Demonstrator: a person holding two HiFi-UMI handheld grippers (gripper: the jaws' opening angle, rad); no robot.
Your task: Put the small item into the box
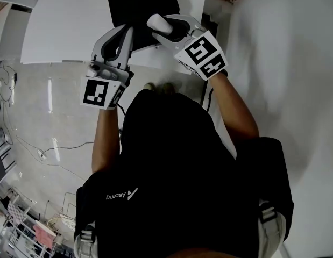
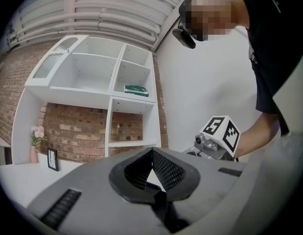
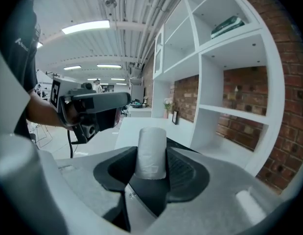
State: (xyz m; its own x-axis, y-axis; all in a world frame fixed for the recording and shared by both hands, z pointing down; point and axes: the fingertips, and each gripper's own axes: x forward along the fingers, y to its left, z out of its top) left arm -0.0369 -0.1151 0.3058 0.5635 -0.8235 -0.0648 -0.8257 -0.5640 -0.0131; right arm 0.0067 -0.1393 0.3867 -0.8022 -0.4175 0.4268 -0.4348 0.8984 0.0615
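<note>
White roll (image 3: 151, 155), clamped upright in right tongs (image 3: 152, 143) — by black box (image 1: 139, 7)

box (image 1: 142, 4) on table (image 1: 64, 34), shelf unit (image 2: 100, 80) behind table

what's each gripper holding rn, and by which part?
Right hand-held gripper clamps a white roll across its sides, one end sticking out past the jaw tips. Left hand-held gripper: jaw tips together, nothing visible between them.

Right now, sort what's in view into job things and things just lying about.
Job: white roll in the right tool, black box.
Lying about: green book, picture frame, flowers.
</note>
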